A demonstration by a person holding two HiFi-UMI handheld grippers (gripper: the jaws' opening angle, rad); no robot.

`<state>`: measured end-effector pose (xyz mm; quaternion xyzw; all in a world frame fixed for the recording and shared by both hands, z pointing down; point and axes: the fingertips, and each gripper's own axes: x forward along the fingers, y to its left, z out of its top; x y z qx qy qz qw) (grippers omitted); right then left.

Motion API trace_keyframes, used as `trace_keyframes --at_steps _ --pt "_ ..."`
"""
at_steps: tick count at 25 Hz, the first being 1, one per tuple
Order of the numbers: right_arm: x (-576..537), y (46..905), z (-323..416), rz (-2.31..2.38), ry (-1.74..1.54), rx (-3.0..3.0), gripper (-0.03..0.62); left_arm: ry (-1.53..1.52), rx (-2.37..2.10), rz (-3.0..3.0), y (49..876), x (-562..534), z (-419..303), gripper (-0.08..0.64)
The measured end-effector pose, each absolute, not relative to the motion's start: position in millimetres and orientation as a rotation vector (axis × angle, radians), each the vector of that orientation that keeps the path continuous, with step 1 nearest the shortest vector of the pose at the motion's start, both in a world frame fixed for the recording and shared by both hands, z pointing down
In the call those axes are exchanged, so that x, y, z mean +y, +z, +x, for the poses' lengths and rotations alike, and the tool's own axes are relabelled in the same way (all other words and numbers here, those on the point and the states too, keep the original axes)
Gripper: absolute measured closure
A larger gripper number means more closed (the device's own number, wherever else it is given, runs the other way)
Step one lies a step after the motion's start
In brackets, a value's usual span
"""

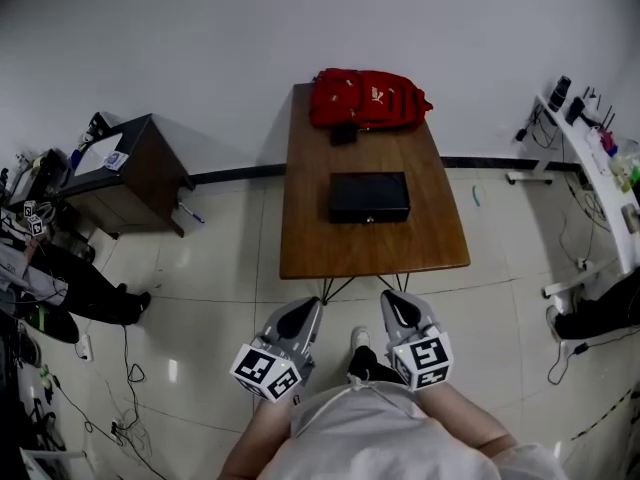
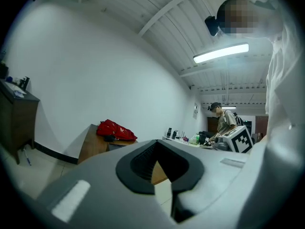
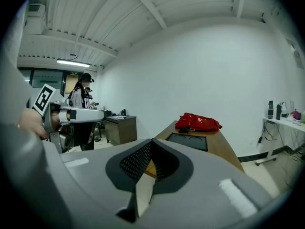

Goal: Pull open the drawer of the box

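1. The box point(image 1: 370, 197) is black, flat and rectangular. It lies on the middle of the wooden table point(image 1: 310, 238), its long side across the table.
2. The drawer point(image 1: 370, 214) is on the box's near face, at 6 o'clock, and has a small pale knob point(image 1: 370, 220). It sits flush with the box, not pulled out.
3. A red backpack point(image 1: 368, 98) lies at the table's far end, at 12 o'clock from the box and apart from it. A small dark object point(image 1: 343, 133) rests just in front of the backpack.
4. The left gripper point(image 1: 303, 311) is held over the floor, off the table's near edge. Its jaws are clenched together with nothing between them. The box is at about 1 o'clock from it, well apart.
5. The right gripper point(image 1: 397, 303) is beside the left one, also short of the table. Its jaws are pressed together and empty. The box lies between 11 and 12 o'clock from it, well apart.
6. In the right gripper view, the box point(image 3: 187, 141) shows beyond the closed jaw tips at about 1 o'clock, and the backpack point(image 3: 198, 122) lies behind it.
7. In the left gripper view, the backpack point(image 2: 116, 130) sits at about 10 o'clock from the jaw tips, on the table point(image 2: 93, 146).
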<state>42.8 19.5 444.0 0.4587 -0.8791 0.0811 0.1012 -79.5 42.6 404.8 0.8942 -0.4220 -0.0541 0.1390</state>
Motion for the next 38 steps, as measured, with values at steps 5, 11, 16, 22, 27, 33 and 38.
trace_keyframes --at_steps 5,11,16,22,27,33,38 --pt "-56.7 441.9 62.1 1.353 0.237 -2.576 0.584 -0.127 -1.202 2.596 404.3 -31.3 -62.4 0.555" --pt "-138.1 452.3 74.6 1.379 0.302 -2.524 0.584 -0.115 -1.226 2.568 411.7 -106.7 -58.0 0.555" --pt "-176.1 473.5 81.1 1.362 0.355 -2.47 0.584 -0.064 -1.236 2.533 429.1 -144.5 -57.3 0.555" --pt "-193.4 510.0 74.5 1.326 0.44 -2.404 0.584 -0.012 -1.234 2.471 456.7 -165.7 -63.2 0.555" --pt "-207.9 538.9 61.9 1.31 0.495 -2.348 0.584 0.026 -1.184 2.445 475.7 -183.1 -64.7 0.555" --pt "-224.8 581.1 45.1 1.217 0.565 -2.268 0.562 0.084 -1.112 2.455 491.9 -211.9 -64.2 0.555" --pt "-242.1 618.0 43.8 1.24 0.707 -2.153 0.535 0.132 -1.047 2.448 516.3 -220.6 -56.7 0.555"
